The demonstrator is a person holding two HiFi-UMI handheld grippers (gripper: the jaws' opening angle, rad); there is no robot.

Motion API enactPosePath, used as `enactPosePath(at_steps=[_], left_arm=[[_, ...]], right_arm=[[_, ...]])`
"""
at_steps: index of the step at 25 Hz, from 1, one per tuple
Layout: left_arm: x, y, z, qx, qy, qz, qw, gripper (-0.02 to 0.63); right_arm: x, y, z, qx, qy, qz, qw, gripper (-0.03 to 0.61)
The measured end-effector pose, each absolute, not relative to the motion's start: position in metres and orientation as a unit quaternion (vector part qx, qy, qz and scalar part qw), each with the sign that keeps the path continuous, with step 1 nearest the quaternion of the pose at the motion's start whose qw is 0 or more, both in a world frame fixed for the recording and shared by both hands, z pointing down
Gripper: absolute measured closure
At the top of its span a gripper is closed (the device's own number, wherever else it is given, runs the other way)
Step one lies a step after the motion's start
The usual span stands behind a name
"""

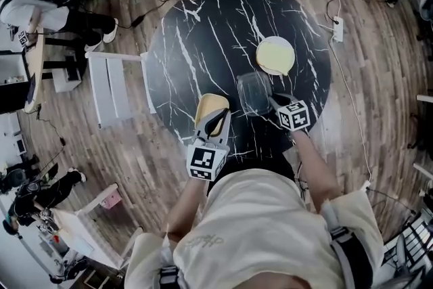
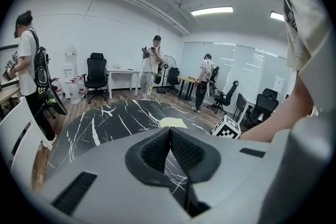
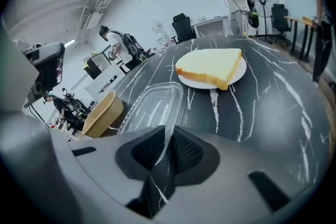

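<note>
Our right gripper (image 3: pixel 168 143) has its fingers (image 3: pixel 186 152) squeezed on the near edge of the clear tray (image 3: pixel 152 107). The thin edge sits right between the two fingers, and the rest of the tray stretches away from them, flat on the black counter (image 1: pixel 203 37). From the head view, the tray lies in the middle of the counter, with the right gripper at its near corner.

Past the tray, a slice of bread (image 3: pixel 210 66) rests on a white plate (image 3: pixel 193 81). A tan bowl (image 3: pixel 102 113) stands just beside the tray.

Our left gripper (image 2: pixel 170 147) has its fingers pressed together with nothing in them. From the head view, it sits right over the tan bowl.
</note>
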State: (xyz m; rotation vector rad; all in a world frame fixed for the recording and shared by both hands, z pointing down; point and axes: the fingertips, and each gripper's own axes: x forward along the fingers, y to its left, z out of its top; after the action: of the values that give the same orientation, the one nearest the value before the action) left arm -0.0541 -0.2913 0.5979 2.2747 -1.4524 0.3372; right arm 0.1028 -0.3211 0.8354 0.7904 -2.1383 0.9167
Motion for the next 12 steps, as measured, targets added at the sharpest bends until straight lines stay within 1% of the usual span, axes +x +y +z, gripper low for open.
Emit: enactPosePath(at_steps=[4,9,12], left_arm=[[-0.0559,-0.2955,0.5961,0.814,-0.525,0.117,0.218,0.597],[-0.0603,-0.2962,0.5938,0.815,-0.526,0.118,0.212,0.597],[-0.0627,-0.2944,0.5934,0.814,-0.527,0.118,0.213,0.597]], right_arm=[[0.1005,-0.3220,0.8343,0.298,-0.822,0.353,0.332,0.529],[0.1013,-0.3206,0.8366,0.306,-0.818,0.353,0.336,0.565],[0.0992,-0.3193,0.8366,0.301,-0.824,0.335,0.343,0.565]])
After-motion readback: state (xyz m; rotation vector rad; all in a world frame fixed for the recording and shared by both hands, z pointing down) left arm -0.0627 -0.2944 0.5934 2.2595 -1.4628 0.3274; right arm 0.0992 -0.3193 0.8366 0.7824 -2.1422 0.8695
